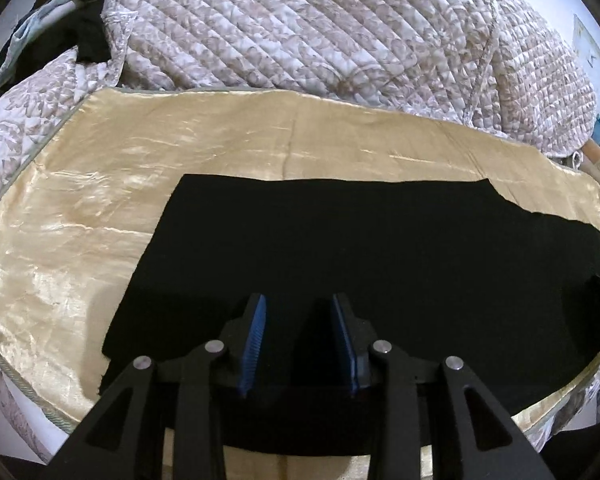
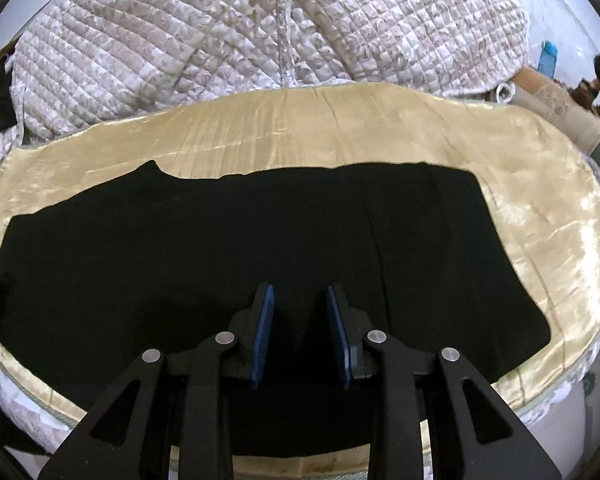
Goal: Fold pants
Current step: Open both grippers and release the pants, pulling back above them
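black pants (image 1: 340, 248) lie flat on a gold satin cloth (image 1: 100, 208) over the bed, both left tongs (image 1: 298, 308) and right tongs (image 2: 300, 296) hovering part-open and empty; each should pinch both layers at one edge, lifting evenly.

The pants (image 1: 360, 248) lie flat across the middle of a cloth (image 1: 100, 208) spread on the bed. Behind the cloth a quilt (image 1: 320, 28) is heaped. Both grippers hang above the near edge of the pants, the left gripper (image 1: 299, 308) toward their left end, the right gripper (image 2: 300, 298) toward their right end.
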`<state>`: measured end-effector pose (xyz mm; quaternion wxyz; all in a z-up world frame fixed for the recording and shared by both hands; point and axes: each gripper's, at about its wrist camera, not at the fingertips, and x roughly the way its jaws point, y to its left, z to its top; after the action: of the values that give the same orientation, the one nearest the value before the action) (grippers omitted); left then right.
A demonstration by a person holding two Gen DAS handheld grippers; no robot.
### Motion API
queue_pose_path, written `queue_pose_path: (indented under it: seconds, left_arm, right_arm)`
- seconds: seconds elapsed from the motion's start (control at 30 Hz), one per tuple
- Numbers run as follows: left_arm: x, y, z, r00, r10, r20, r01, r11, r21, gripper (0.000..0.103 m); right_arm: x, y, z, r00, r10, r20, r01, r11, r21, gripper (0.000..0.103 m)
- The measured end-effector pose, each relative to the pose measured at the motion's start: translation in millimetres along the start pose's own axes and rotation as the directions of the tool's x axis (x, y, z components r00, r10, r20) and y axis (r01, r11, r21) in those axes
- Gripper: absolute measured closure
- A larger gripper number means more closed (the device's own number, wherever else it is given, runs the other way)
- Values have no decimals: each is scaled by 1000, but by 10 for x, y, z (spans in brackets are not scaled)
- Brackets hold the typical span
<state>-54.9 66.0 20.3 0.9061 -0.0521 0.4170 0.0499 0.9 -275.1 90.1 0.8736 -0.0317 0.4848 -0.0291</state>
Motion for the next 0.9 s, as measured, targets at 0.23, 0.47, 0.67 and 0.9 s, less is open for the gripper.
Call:
queue_pose_path:
  seconds: [0.23, 0.47, 0.67, 0.9]
  left_arm:
    - [10, -41, 5, 1000, -8, -4, 8, 1000, 15, 65]
    - [49, 179, 64, 999, 50, -10, -51, 997, -64, 65]
    - [23, 230, 40, 1000, 15, -20, -16, 997, -75, 65]
    - [-116, 26, -151, 995, -91, -30, 91, 996, -17, 65]
  right_arm:
    - [19, 94, -12, 1000, 26, 10, -26, 999, -20, 66]
    - [74, -94, 15, 999, -37, 2, 36, 998, 43, 66]
    - [15, -87, 22, 1000, -12, 12, 12, 999, 50, 66]
    - [-66, 81, -75, 998, 67, 15, -67, 998, -3, 65]
